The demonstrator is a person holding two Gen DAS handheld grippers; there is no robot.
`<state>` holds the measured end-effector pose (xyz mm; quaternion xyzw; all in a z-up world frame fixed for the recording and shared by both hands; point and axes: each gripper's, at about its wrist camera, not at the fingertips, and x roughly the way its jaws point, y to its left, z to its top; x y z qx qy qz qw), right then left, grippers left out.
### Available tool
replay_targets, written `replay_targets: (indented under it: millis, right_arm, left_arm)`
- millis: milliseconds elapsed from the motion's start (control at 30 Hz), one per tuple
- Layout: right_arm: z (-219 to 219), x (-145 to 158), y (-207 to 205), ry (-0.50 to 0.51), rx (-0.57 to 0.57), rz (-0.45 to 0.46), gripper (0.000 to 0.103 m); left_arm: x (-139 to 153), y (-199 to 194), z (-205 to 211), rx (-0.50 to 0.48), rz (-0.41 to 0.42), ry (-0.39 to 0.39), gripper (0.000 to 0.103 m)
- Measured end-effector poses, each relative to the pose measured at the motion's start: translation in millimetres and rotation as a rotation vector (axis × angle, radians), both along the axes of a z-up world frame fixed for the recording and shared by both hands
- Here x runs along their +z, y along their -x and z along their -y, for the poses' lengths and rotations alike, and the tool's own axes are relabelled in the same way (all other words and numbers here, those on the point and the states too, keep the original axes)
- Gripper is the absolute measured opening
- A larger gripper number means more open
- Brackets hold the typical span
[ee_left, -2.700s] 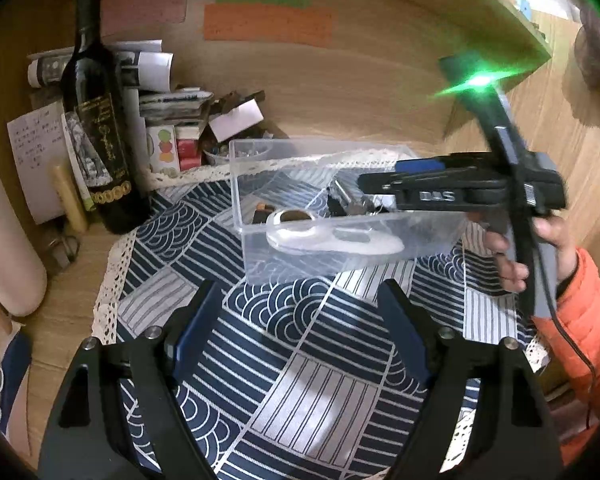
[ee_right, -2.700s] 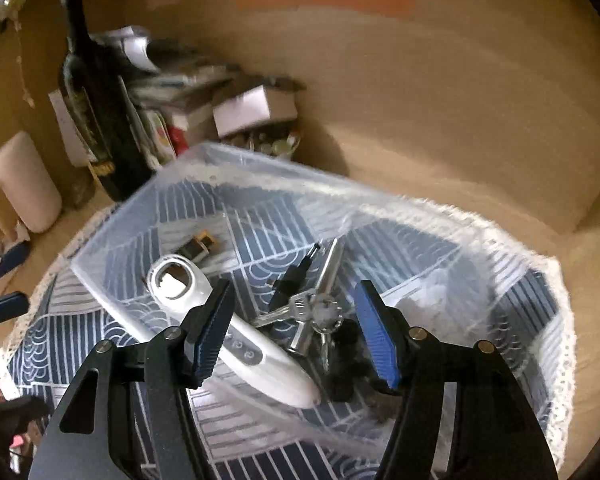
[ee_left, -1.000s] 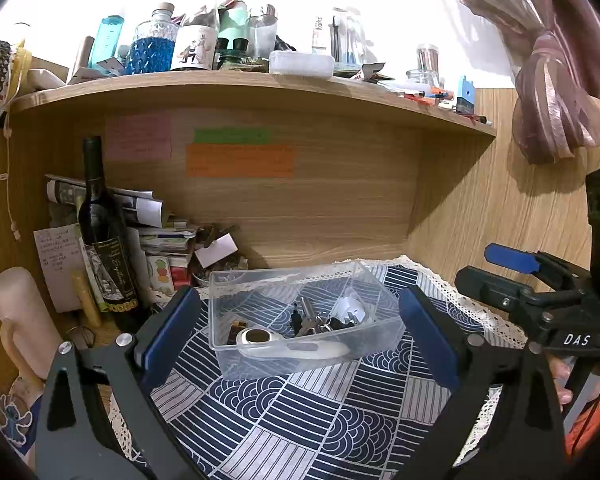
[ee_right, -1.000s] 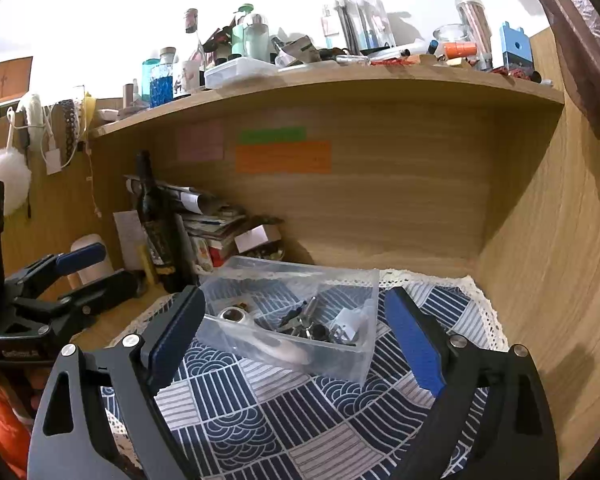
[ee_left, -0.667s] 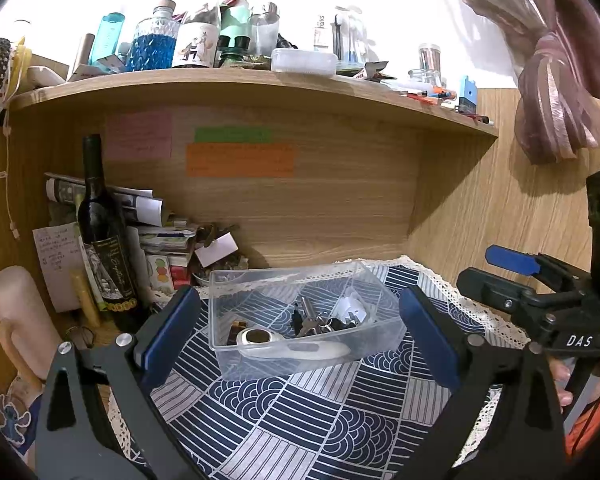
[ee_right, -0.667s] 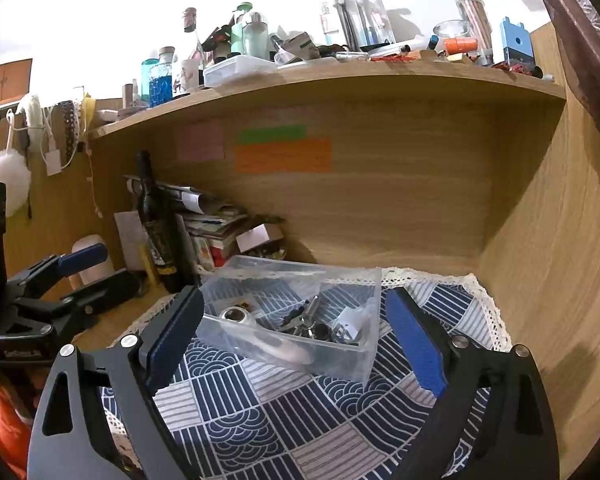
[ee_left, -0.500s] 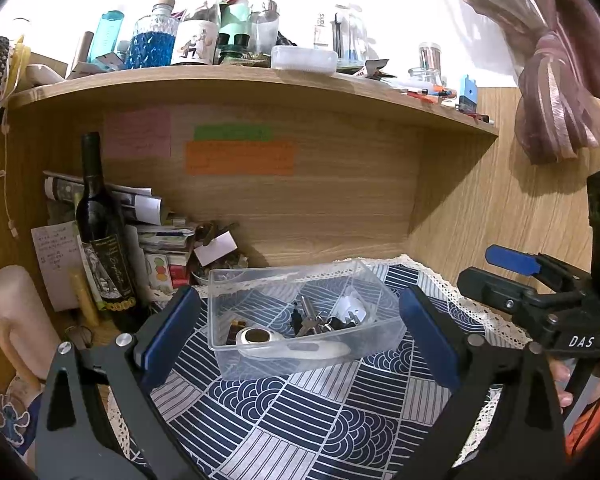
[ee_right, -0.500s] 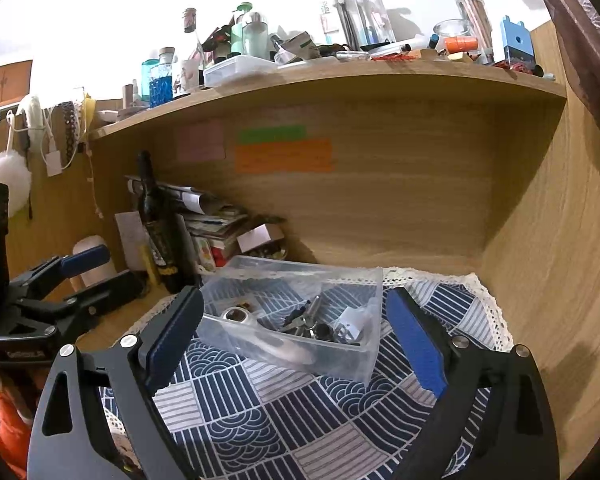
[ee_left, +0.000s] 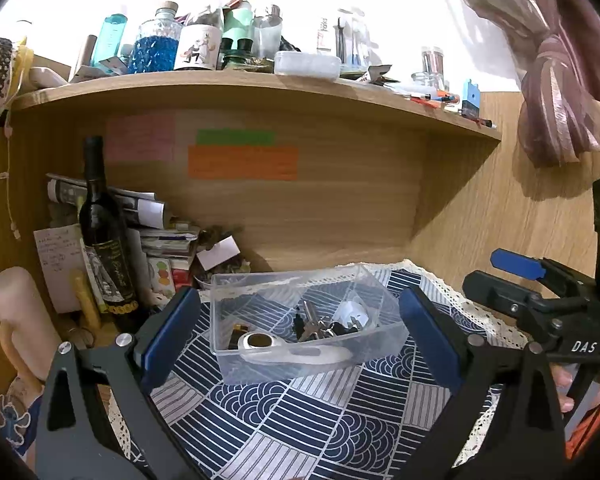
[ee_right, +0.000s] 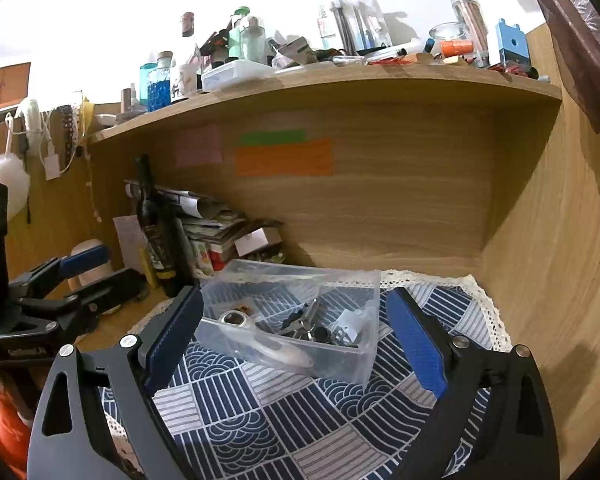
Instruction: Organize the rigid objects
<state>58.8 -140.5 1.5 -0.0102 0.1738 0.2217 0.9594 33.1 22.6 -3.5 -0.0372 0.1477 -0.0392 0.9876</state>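
Fingers [ee_left: 172,332] apart, clear box [ee_left: 300,320] beyond.

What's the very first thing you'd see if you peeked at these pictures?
Probably the clear plastic box in the middle of the blue patterned cloth, with keys and a white gadget inside. Next, the tall dark wine bottle standing at the left, and the crowded shelf of bottles above.
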Motion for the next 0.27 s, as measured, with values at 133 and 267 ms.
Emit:
replay_targets:
  millis: [133, 267]
  right_arm:
    - [-1.8, 1.2, 2.0, 0.004, 0.0, 0.012, 0.092]
    - [-3.6, 1.0, 3.6, 0.008, -0.001, 0.019, 0.093]
  left_arm:
    - [0.8, -0.1, -2.4, -0.011, -0.005, 0.013, 0.101]
    - [1.0, -0.1, -3.1, -0.012, -0.009, 0.011, 0.101]
